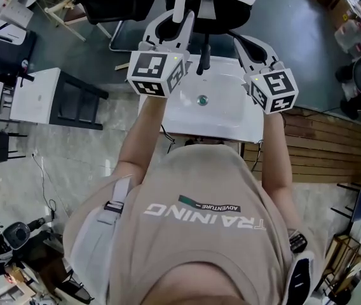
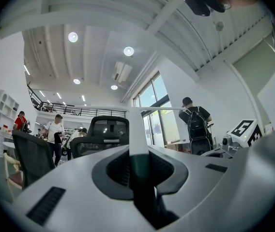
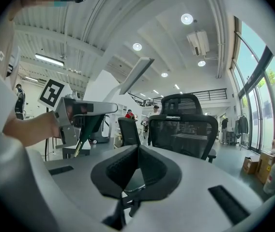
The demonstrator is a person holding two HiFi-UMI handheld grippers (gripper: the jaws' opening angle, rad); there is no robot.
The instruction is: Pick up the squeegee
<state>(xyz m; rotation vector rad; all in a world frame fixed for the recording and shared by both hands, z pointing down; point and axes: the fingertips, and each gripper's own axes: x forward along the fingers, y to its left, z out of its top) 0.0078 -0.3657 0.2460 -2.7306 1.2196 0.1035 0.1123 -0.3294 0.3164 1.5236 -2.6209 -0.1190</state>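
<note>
My left gripper [image 2: 138,153] is shut on the squeegee [image 2: 138,129]. Its dark green handle sits between the pads, and a white stem rises to a long white blade lying crosswise at the top. From the right gripper view the same squeegee [image 3: 85,129] hangs in the left gripper [image 3: 79,112], green handle down and white blade slanting up to the right. My right gripper [image 3: 137,151] is beside it, pads together with nothing between them. In the head view both the left gripper [image 1: 174,23] and the right gripper [image 1: 243,42] are held up over a white basin [image 1: 222,116].
A dark faucet [image 1: 202,60] and a drain [image 1: 201,100] belong to the basin. A black office chair [image 3: 183,124] stands just ahead. Wooden decking [image 1: 320,151] lies to the right. A person with a backpack [image 2: 195,124] and other people stand farther off.
</note>
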